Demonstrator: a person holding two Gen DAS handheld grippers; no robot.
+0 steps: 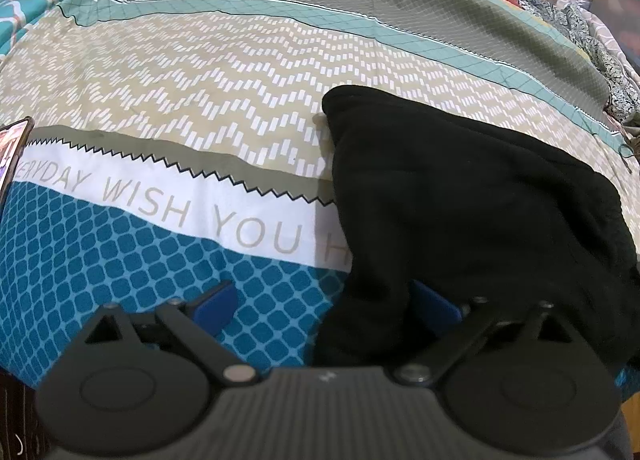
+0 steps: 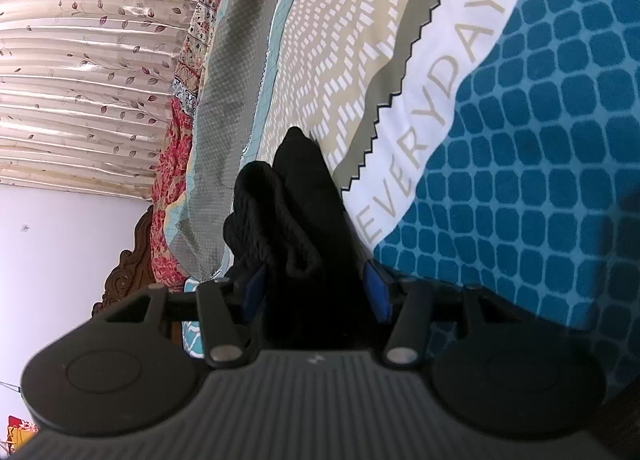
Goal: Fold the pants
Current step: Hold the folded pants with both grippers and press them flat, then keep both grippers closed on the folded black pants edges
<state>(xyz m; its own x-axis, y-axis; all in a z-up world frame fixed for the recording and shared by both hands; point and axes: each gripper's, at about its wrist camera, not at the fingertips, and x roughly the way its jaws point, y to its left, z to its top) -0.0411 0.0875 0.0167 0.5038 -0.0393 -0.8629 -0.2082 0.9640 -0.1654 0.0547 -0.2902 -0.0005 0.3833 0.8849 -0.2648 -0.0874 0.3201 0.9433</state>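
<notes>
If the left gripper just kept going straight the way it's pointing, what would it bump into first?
Probably the bedsheet: the open left gripper points down at its blue-checked part, with the black pants lapping over its right finger. Depth is hard to judge, so the pants' edge might come first.

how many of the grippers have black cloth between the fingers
2: left gripper, jaws wide, pants bunched against its right-hand finger; right gripper, pants folds filling the gap.

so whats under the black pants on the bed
The black pants lie bunched on the patterned bedsheet, covering the end of its printed lettering past "YOU". Whether anything else sits under the cloth cannot be seen.
</notes>
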